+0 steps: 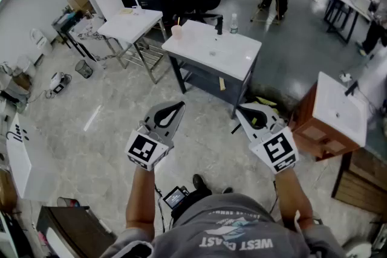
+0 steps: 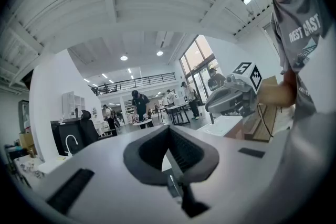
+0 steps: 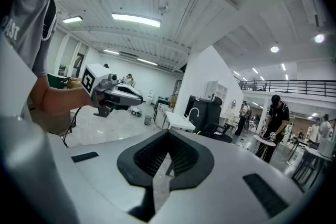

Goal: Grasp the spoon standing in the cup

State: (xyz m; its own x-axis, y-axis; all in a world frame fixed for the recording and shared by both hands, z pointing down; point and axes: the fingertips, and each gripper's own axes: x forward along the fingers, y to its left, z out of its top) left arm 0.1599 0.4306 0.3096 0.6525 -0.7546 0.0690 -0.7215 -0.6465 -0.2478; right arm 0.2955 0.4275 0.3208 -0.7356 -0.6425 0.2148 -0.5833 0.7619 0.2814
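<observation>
**Both grippers closed and empty, cup well ahead**

The spoon (image 1: 176, 24) is barely readable. In the head view it is only a thin, faint streak rising from the cup (image 1: 176, 32), too small to tell bowl from handle. Its long axis looks roughly upright, with the free end pointing up out of the cup; any lean cannot be judged.

The cup stands at the left edge of a white desk (image 1: 233, 57), well apart from both grippers. A faucet (image 1: 219, 25) and a bottle (image 1: 234, 23) stand further right along the desk's far edge. The cup cannot be made out in either gripper view, since each gripper's own body fills the lower half.

The left hand-held gripper (image 1: 180, 104) has its jaws together with nothing between them, and the pads meet at the tip in its own view. The right hand-held gripper (image 1: 239, 108) is likewise closed on nothing. Both hang side by side over the floor (image 1: 109, 124), short of the desk, with their jaws pointing toward it.
</observation>
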